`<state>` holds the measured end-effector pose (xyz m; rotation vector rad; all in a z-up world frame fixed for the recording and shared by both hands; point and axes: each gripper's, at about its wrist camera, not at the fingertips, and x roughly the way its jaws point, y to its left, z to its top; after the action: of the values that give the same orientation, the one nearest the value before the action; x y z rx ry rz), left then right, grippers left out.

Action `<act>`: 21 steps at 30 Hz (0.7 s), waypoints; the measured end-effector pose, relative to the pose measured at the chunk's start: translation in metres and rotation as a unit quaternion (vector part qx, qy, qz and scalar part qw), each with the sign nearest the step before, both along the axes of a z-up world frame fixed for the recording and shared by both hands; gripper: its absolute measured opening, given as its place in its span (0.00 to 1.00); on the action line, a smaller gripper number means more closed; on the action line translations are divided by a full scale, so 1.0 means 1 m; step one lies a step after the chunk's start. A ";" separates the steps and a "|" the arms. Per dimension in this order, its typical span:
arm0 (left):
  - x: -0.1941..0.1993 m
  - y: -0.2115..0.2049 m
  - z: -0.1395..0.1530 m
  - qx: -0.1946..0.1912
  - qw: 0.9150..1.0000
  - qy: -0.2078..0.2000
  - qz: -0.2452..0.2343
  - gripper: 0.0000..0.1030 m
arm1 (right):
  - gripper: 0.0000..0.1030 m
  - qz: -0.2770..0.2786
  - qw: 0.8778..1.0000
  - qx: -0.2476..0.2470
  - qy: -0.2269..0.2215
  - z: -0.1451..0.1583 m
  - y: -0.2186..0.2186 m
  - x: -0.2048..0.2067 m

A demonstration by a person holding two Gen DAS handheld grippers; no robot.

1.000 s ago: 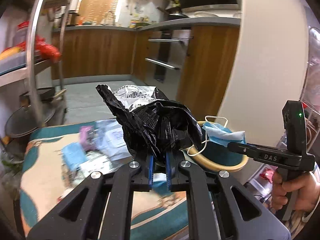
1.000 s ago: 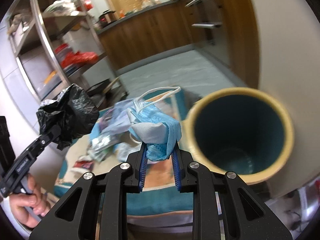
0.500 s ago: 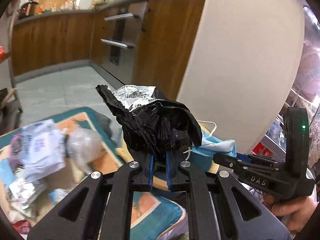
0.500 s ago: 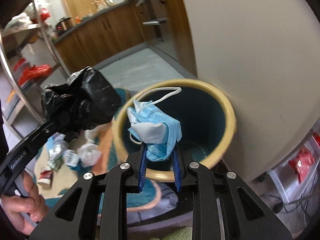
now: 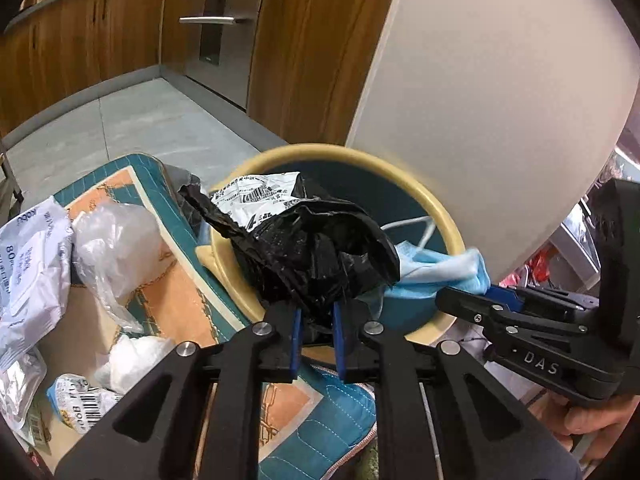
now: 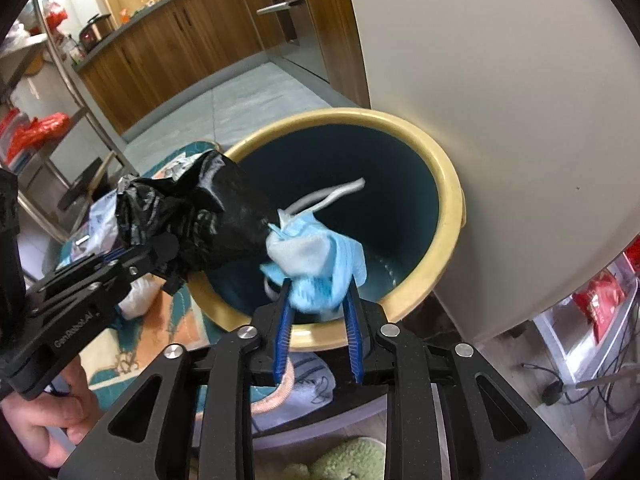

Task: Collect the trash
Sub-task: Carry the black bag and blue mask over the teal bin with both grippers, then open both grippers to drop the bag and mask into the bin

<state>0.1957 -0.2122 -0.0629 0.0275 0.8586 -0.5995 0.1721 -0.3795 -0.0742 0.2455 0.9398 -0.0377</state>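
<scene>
Waste bin (image 6: 448,216), teal inside, yellow rim: interior bare where visible. Above its mouth, left gripper (image 5: 314,334) pinches black plastic bag (image 5: 316,256); right gripper (image 6: 318,318), fingers parted, blue face mask (image 6: 320,264) loosely between them. Left of the grippers: wrappers (image 5: 28,256) on patterned mat (image 5: 168,300); wooden kitchen cabinets (image 5: 100,36) beyond.

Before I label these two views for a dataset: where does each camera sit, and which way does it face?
Left wrist: on the left tool, looking forward and down at the black bag it grips, over the bin; the right tool and some fingers show.
Right wrist: on the right tool, facing into the bin, blue mask between its jaws; the left tool and left hand show.
Shared: bin, bag, mask, each other's tool.
</scene>
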 end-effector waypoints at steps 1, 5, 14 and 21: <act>0.001 -0.002 -0.001 0.000 1.000 0.001 -0.006 0.11 | 0.27 -0.002 1.000 -0.001 0.002 -0.001 0.000 -0.001; 0.004 -0.008 -0.002 0.007 1.000 -0.001 -0.015 0.16 | 0.34 -0.015 1.000 0.002 0.003 0.000 -0.001 -0.003; 0.002 -0.001 0.012 -0.004 1.000 -0.025 -0.005 0.58 | 0.40 -0.045 0.998 0.024 -0.021 0.007 -0.012 -0.008; -0.005 0.019 0.031 -0.026 0.999 -0.039 0.013 0.65 | 0.42 -0.051 0.998 0.034 -0.034 0.012 -0.014 -0.008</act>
<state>0.1904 -0.1934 -0.0317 -0.0071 0.7675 -0.5919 0.1638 -0.3935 -0.0623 0.3552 0.8614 -0.0919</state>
